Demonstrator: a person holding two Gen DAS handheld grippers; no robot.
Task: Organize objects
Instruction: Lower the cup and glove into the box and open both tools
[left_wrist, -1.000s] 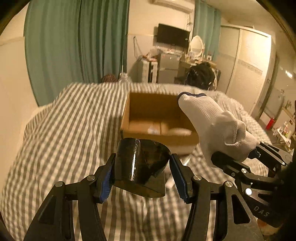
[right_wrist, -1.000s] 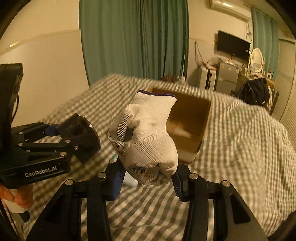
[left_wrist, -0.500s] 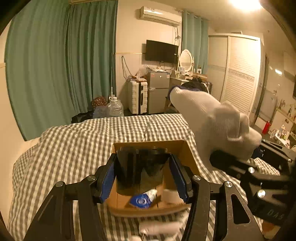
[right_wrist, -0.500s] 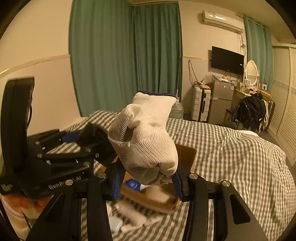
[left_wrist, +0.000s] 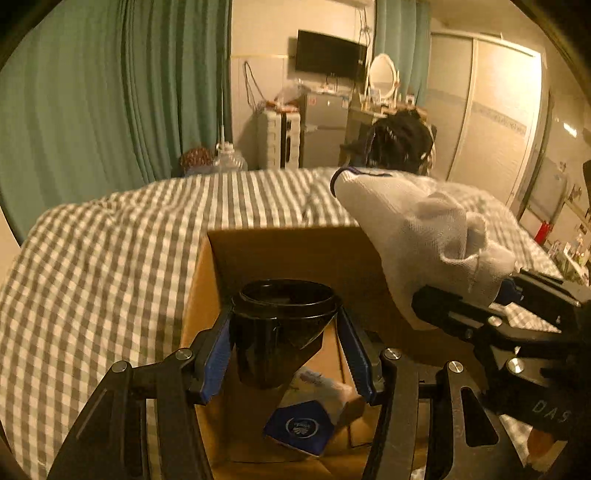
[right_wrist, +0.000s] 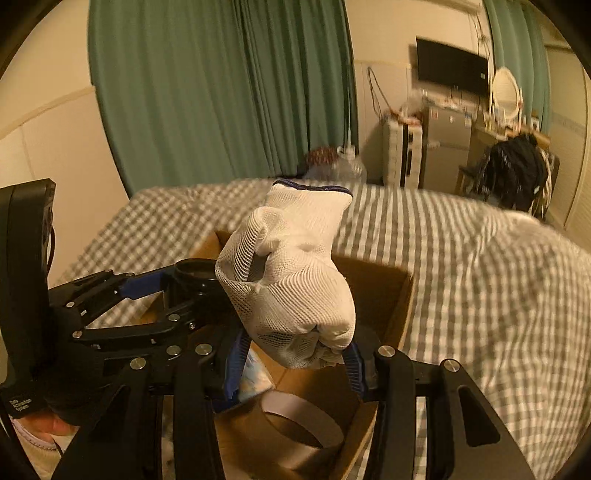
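Note:
My left gripper (left_wrist: 284, 350) is shut on a black cup (left_wrist: 280, 328), held upright over the open cardboard box (left_wrist: 295, 251) on the checked bed. My right gripper (right_wrist: 295, 365) is shut on a white knit glove (right_wrist: 291, 280), held above the same box (right_wrist: 391, 295). In the left wrist view the glove (left_wrist: 424, 240) and right gripper (left_wrist: 491, 328) hang over the box's right side. In the right wrist view the left gripper (right_wrist: 155, 295) with the cup (right_wrist: 195, 269) is at the left.
Inside the box lie a blue packet (left_wrist: 299, 424), a white packet (right_wrist: 255, 373) and a tape roll (right_wrist: 295, 421). The grey-checked bedspread (left_wrist: 92, 258) surrounds the box. Green curtains (right_wrist: 221, 92), a fridge (left_wrist: 325, 129) and wardrobe (left_wrist: 495, 122) stand beyond the bed.
Both grippers have moved forward and down from above the bed to right over the open box, still holding the cup and the glove.

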